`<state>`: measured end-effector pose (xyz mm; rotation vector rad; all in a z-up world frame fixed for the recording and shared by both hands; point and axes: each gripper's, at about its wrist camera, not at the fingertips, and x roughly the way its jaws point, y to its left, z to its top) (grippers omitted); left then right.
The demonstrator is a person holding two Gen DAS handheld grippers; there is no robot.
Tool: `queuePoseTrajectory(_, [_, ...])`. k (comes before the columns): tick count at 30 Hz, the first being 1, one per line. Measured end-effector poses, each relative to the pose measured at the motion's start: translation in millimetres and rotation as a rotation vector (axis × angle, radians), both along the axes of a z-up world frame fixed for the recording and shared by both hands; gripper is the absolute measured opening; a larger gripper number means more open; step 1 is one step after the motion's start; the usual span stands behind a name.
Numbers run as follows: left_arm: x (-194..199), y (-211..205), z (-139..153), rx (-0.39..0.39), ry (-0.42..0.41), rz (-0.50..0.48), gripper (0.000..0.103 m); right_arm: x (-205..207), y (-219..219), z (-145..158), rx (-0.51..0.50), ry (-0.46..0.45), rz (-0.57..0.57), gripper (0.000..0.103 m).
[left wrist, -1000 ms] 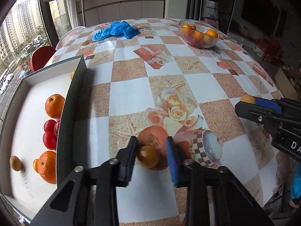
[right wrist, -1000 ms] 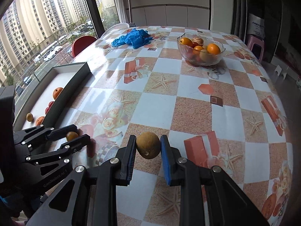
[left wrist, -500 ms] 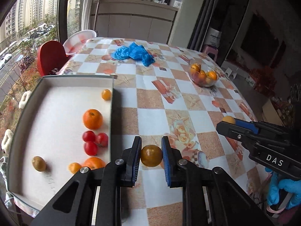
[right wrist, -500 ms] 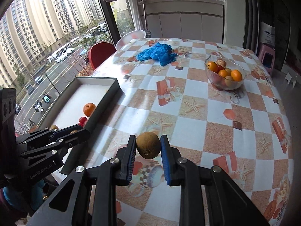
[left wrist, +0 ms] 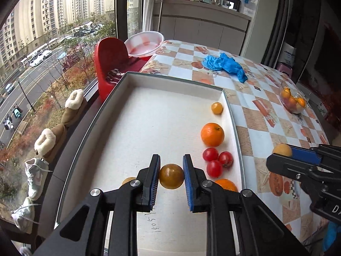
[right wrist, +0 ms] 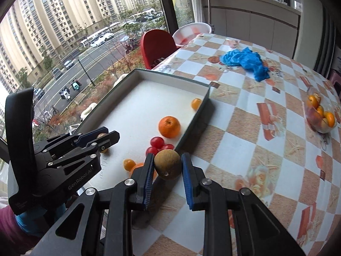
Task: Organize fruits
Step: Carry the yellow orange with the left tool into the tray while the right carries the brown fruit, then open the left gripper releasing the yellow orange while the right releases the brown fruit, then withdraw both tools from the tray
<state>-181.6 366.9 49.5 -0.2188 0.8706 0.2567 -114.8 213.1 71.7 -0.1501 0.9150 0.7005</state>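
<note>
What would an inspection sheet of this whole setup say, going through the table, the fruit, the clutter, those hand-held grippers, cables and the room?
Surface: table under a checked, flower-printed cloth.
Job's things: white tray holding a large orange, three cherry tomatoes and a small yellow fruit; glass bowl of fruit at the far side.
Clutter: crumpled blue gloves.
Grippers: left hand-held gripper shut on a brownish-yellow round fruit over the tray; right hand-held gripper shut on a dull brown fruit at the tray's edge.
Cables: nothing seen.
Surroundings: red chair, window onto tower blocks, shoes on the sill.
</note>
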Motion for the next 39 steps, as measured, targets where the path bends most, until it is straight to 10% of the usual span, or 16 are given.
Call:
queuePoseTrajectory(7, [-0.3,12.1,-9.8,-0.022,0.033,0.025,0.023,8.3,38.5,-19.7,-0.057,0.043,0.057,0.029])
queuePoseTrajectory(10, [0.5,14.5,-12.0,-0.033,0.040,0.025,0.027,9.7,40.1,-20.9,-0.070,0.036,0.045,0.055])
queuePoseTrajectory(14, [-7.1,24.4,-9.7,-0.030,0.007,0.097,0.088,11.3,30.2,-13.5,-0.051,0.028,0.018,0.066])
queuePoseTrajectory(26, [-5.6,20.1,-12.0,-0.011,0.110,0.117,0.103,11.4,15.1,-1.6,-0.119,-0.009,-0.043,0.103])
queuePoseTrajectory(39, [-14.2,9.9,-6.3,0.081,0.093,0.119,0.103,6.4,11.4,0.4,-0.117,-0.016,-0.032,0.103])
